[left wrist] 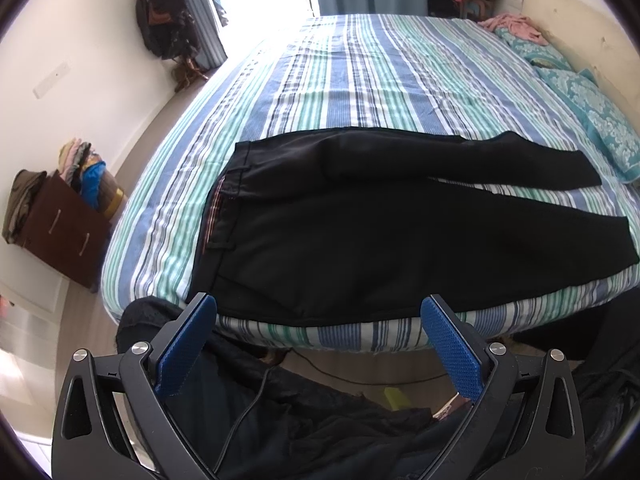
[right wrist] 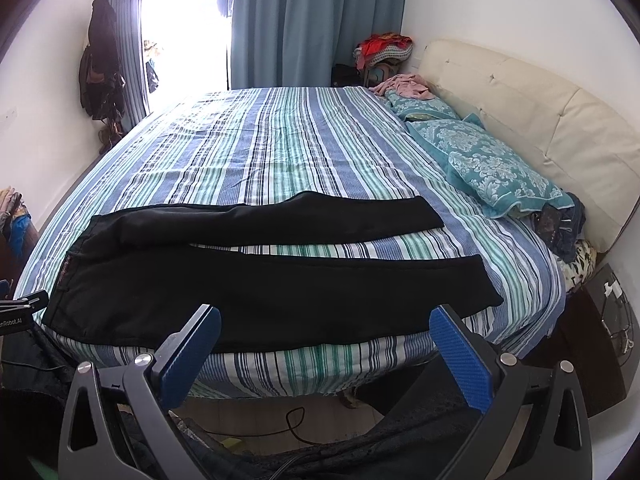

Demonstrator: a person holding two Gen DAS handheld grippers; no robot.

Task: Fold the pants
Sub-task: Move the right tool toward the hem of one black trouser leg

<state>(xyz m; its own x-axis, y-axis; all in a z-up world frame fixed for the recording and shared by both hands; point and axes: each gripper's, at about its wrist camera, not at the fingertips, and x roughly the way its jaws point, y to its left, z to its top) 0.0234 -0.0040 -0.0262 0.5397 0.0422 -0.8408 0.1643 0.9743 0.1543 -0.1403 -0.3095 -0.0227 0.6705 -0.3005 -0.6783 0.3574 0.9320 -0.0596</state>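
Black pants (right wrist: 260,280) flat on striped bed (right wrist: 280,152), pillows (right wrist: 496,168) beyond; both grippers (left wrist: 318,312) (right wrist: 325,320) gaping, empty

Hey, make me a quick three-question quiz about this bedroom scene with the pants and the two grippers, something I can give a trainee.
1. True or false: the black pants lie spread flat on the striped bed with the two legs apart.
2. Which end of the pants is towards the teal pillows? A) the waistband B) the leg cuffs
3. Fill in: the fingers of the left gripper and those of the right gripper are both ____, holding nothing.

Key
1. True; striped sheet shows between the legs.
2. B; the waistband lies at the opposite end.
3. open
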